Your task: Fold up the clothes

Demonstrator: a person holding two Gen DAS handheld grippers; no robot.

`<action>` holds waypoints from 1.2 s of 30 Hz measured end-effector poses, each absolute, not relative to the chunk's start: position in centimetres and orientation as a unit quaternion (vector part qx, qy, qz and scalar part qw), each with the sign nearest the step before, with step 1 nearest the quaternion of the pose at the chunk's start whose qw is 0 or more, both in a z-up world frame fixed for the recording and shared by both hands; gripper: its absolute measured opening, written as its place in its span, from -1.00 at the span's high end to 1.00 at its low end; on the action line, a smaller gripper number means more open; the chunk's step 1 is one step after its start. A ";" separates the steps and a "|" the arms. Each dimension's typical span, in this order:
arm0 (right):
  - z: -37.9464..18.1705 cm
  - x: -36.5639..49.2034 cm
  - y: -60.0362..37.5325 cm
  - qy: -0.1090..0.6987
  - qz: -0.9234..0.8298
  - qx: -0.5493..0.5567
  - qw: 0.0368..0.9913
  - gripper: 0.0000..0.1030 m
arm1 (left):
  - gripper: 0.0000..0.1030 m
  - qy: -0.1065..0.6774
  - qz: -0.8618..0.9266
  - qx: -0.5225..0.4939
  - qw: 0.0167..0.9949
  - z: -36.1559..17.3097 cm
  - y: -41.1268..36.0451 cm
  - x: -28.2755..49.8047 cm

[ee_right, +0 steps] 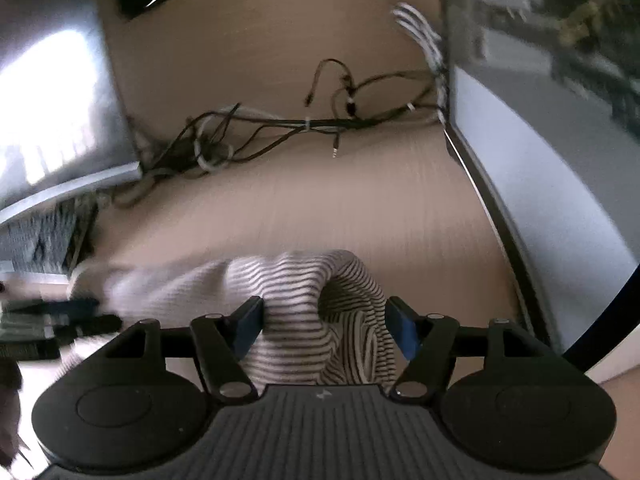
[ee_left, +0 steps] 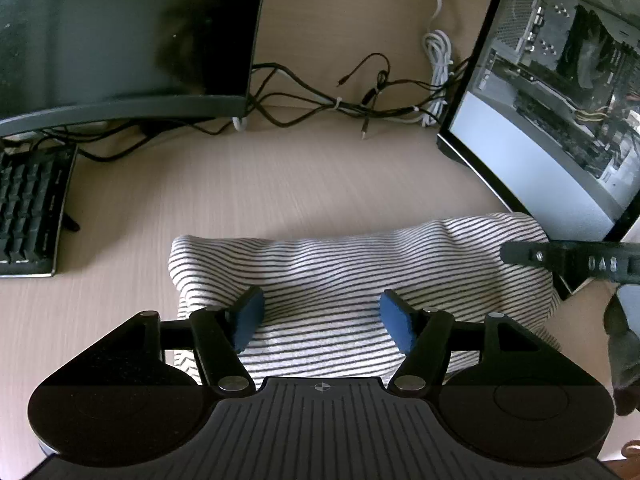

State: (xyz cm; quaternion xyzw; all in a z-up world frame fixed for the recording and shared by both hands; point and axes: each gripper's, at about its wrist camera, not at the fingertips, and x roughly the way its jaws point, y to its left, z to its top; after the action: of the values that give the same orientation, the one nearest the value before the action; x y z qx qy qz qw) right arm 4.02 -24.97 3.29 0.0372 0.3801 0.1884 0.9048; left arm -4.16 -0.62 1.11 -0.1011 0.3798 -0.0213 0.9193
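A white garment with thin dark stripes (ee_left: 360, 272) lies folded into a long bundle on the pale wooden desk (ee_left: 280, 184). My left gripper (ee_left: 322, 314) hovers over its near side, open, blue pads (ee_left: 250, 318) wide apart, with flat cloth under the gap. Part of the other gripper's black finger (ee_left: 560, 262) reaches in over the bundle's right end. In the blurred right wrist view, my right gripper (ee_right: 325, 324) is open around the rolled end of the striped garment (ee_right: 304, 288); cloth fills much of the gap, and the pads do not visibly pinch it.
A dark monitor (ee_left: 120, 32) and a black keyboard (ee_left: 28, 208) stand at the left. A glass-sided computer case (ee_left: 560, 80) stands close to the garment's right end. Tangled black and white cables (ee_left: 360, 100) run along the back of the desk.
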 end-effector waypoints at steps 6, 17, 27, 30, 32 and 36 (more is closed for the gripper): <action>3.3 6.0 -24.3 0.380 0.201 0.080 0.899 -0.20 | -0.46 0.385 -0.022 -0.099 0.917 1.2 -0.8 -4.0; 2.6 6.7 -23.8 0.386 0.229 0.053 0.892 0.46 | -0.82 0.380 0.070 -0.214 0.897 2.9 6.5 -2.1; 2.1 8.8 -23.6 0.383 0.241 0.045 0.891 0.53 | 0.37 0.431 0.024 -0.233 0.871 0.0 5.7 3.0; 4.1 10.3 -22.5 0.346 0.257 0.038 0.902 0.57 | 0.39 0.398 0.017 -0.206 0.894 2.9 5.5 3.0; 5.2 10.1 -22.1 0.324 0.265 0.029 0.908 0.58 | 0.39 0.380 0.016 -0.193 0.904 4.1 5.6 2.2; 5.6 8.6 -22.4 0.316 0.268 0.021 0.910 0.62 | 0.39 0.386 0.018 -0.203 0.899 3.3 4.7 -1.0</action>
State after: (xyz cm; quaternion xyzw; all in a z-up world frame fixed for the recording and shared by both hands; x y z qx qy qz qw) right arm 8.56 -22.42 5.59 0.0214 0.3158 0.2677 0.9100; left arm -1.03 4.69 3.28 -0.2030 0.3865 0.0182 0.8995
